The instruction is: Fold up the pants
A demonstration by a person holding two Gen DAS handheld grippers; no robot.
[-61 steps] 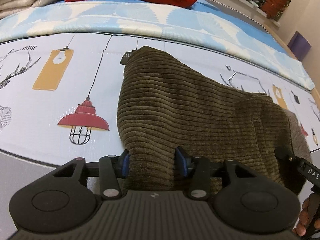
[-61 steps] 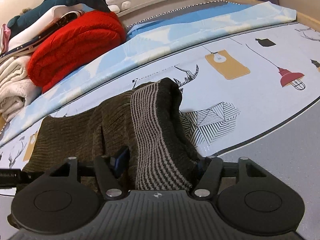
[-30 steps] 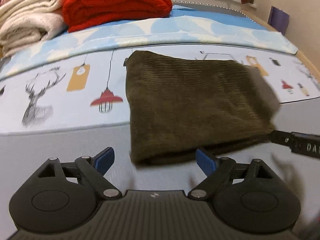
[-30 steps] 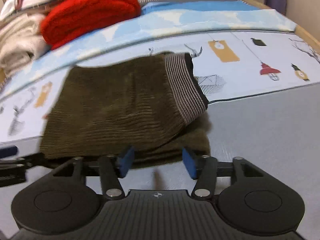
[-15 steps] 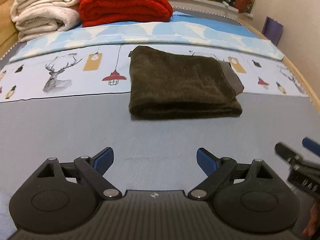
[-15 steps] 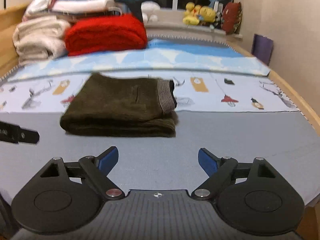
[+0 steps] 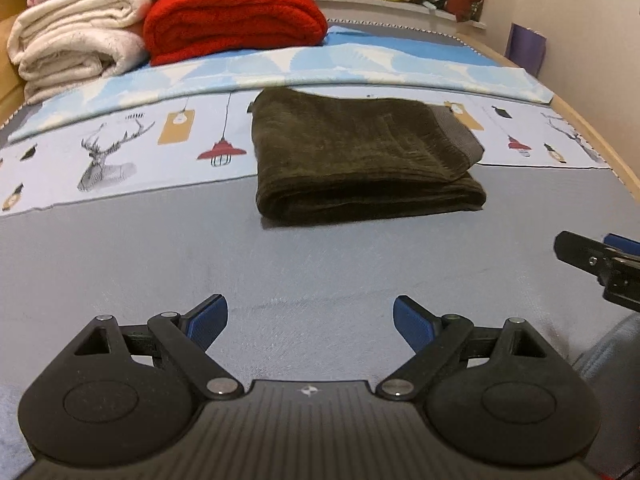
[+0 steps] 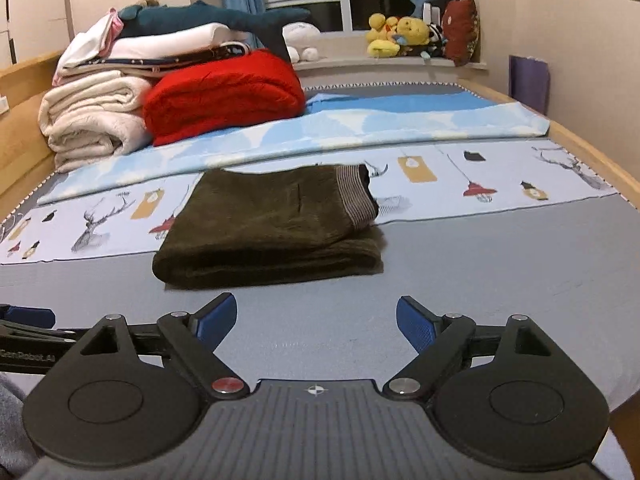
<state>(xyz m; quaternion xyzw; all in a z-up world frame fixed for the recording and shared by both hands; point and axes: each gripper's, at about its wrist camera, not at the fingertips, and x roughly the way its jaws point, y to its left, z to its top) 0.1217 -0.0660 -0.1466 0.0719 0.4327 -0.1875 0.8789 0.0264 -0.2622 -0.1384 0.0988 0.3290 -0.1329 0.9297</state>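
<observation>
With both grippers held back from the bundle and nothing between their jaws, the step in hand looks like the release and check at the end of the fold, and doing it well means leaving the cloth alone unless an edge needs squaring. Landmark: the pants (image 7: 360, 160), a dark olive corduroy bundle folded into a thick rectangle, lying across the seam where the printed sheet (image 7: 120, 152) meets the grey cover (image 7: 280, 272). Left of the pants on the sheet, a deer print and a red lamp print; beyond and left of them, a rolled cream blanket (image 7: 76, 40) with a red blanket (image 7: 232, 12) next to it. The left gripper (image 7: 310, 322) sits on the near side of the pants, well apart from them, jaws spread wide and empty. Right end of the pants: the striped waistband (image 7: 456, 132) lies on top, a little short of the layer beneath, so if any tidying is judged necessary, that end is the place, nudged with one pad rather than regripped. Right of the pants, the right gripper (image 8: 316, 320) also hangs back, jaws spread and empty. Its view shows what the left view cuts off or crops: the shark plush (image 8: 208, 20) on the linen stack, the window and curtains, the waistband stripes crisp. Left view alone shows the other tool's tip near its right edge.
</observation>
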